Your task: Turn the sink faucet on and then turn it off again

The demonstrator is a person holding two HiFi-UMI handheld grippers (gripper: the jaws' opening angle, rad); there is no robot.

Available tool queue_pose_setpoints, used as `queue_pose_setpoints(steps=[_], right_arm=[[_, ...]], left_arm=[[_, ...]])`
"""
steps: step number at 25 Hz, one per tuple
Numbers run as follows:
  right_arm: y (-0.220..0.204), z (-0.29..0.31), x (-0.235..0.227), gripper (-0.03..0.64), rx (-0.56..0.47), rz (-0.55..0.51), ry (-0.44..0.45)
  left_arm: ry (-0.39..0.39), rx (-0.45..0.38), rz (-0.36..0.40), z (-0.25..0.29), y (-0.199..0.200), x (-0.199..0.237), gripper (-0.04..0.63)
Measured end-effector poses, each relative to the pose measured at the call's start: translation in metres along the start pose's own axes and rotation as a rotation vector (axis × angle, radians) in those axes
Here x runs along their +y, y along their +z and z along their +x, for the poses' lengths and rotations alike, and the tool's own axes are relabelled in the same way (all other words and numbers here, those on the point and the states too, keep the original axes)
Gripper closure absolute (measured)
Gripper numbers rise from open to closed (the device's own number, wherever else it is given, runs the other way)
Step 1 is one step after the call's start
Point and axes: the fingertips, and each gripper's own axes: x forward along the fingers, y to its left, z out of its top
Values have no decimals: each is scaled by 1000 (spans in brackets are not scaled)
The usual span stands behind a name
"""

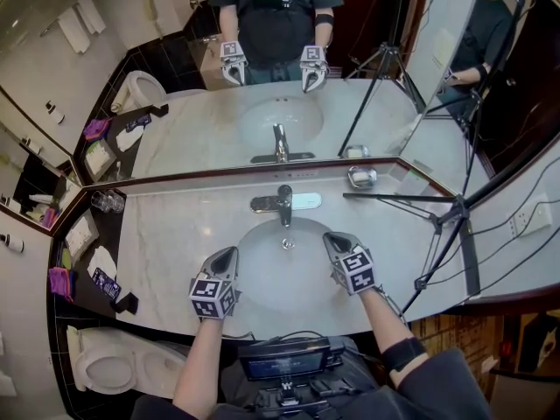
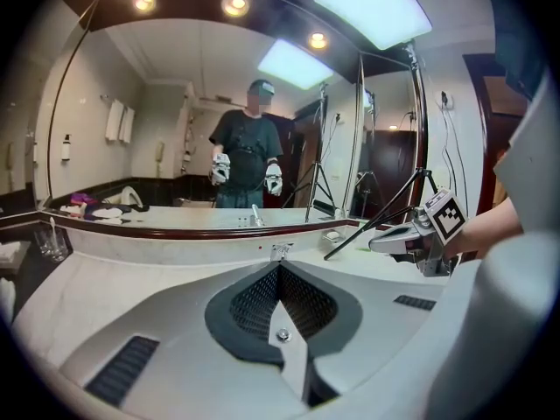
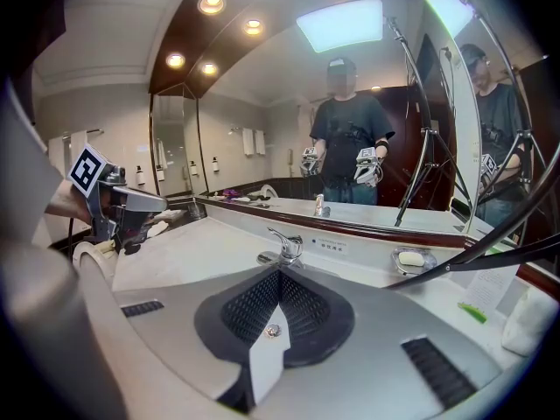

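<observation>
Left hand-held gripper [image 1: 227, 255]: clenched, jaws pressed together on each other, over the sink [image 1: 262, 274] rim at 8 o'clock. In its own view the closed tips [image 2: 279, 269] point across the basin at the faucet [image 2: 280, 251].

Right hand-held gripper [image 1: 333, 238]: also clenched, jaws together, at the sink's 3 o'clock. Its tips [image 3: 280, 278] aim at the faucet [image 3: 285, 247] too.

Faucet [image 1: 284, 203]: upright at the sink's 12 o'clock on the back edge of the marble desk [image 1: 175, 234], well apart from both grippers.

Soap dish [image 1: 361, 178] at 2 o'clock of the faucet, against the mirror [image 1: 175, 86]. Tripod [image 1: 446, 226] stands on the desk at 3 o'clock. Drinking glasses [image 1: 107, 201] at 9 o'clock, far left. Toilet [image 1: 105, 366] at 8 o'clock, below the desk.
</observation>
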Motion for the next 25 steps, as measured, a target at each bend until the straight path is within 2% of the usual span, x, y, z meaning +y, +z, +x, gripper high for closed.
queue_pose_setpoints(steps=[5, 12, 15, 18, 22, 25], right_arm=[[-6, 3, -2, 594, -1, -5, 0], [0, -1, -1, 594, 6, 0, 2], [4, -2, 0, 594, 11, 6, 0], [2, -1, -1, 594, 14, 14, -4], [-7, 0, -6, 594, 16, 25, -10], [-12, -1, -7, 594, 30, 35, -14]], left_arm=[[11, -1, 17, 5, -2, 0, 592], [3, -14, 89, 29, -1, 0, 587], [-15, 7, 163, 48, 1, 0, 565], [-70, 19, 244, 70, 10, -11, 535], [-125, 55, 403, 106, 11, -22, 498], [-162, 87, 484, 133, 4, -27, 463]])
